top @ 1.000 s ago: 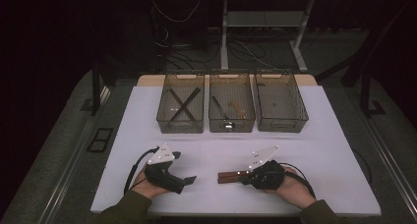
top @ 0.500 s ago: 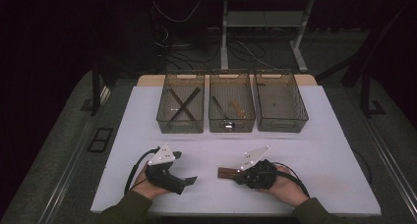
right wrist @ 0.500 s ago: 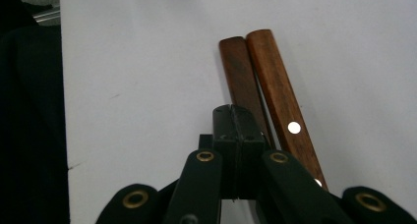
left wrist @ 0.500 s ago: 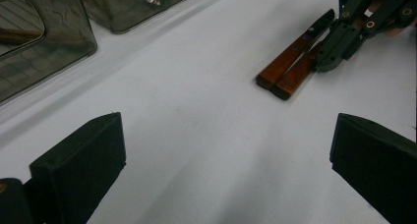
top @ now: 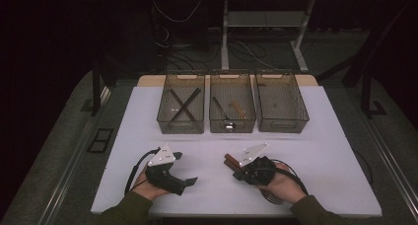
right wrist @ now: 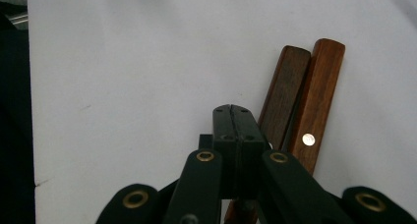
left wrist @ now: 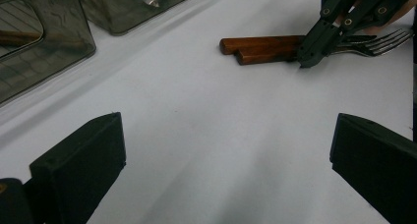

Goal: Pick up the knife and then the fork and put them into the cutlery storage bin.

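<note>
right hand-held gripper (right wrist: 235,117): jaws fully closed, beside 2 wooden-handled forks (left wrist: 268,48) | left hand-held gripper (left wrist: 221,150): wide open, empty | forks: probably stiff, light; grip wooden handles

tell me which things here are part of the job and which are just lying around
In the job:
right gripper, shut, beside the wooden handles
two wooden-handled utensils, one a fork
three clear bins, cutlery in two

Lying about:
left gripper, open over bare table
cables on the floor
metal stand
</note>
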`<state>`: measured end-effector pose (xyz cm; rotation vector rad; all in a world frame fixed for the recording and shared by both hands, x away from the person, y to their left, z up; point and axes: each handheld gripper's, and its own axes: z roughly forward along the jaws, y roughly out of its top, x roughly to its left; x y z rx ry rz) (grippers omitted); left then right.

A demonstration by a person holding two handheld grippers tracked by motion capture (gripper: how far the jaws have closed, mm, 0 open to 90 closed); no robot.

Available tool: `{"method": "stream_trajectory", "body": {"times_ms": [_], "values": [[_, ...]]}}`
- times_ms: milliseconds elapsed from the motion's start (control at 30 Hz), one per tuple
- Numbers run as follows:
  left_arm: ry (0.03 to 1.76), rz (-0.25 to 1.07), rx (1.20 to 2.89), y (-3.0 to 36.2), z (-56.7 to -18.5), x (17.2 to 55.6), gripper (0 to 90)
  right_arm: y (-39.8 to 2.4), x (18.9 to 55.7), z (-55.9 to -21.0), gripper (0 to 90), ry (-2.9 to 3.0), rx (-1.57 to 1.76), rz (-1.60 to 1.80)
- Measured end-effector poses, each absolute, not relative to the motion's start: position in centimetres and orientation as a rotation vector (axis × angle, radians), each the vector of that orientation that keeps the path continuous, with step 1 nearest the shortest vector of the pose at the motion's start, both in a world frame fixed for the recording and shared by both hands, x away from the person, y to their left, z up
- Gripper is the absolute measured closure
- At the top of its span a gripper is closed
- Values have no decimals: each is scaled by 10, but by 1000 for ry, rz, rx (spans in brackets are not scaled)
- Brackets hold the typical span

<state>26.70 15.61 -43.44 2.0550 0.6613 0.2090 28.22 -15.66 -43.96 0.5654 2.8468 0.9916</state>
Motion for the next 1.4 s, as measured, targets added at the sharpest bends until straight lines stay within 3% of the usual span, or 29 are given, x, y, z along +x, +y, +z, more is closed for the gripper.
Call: {"method": "stream_trajectory", "body": {"times_ms": [433,600,833,1400], "values": [[662,205,2048,156,-434,266,0,-169,279,-422,895,2802,671,1065],[665,205,2045,156,-434,266,0,-179,281,-416,773,2777,767,1035],[664,205,2045,156,-434,266,0,-184,289,-413,695,2756,862,943],[662,206,2048,156,-434,267,0,-173,292,-428,710,2792,891,828]]}}
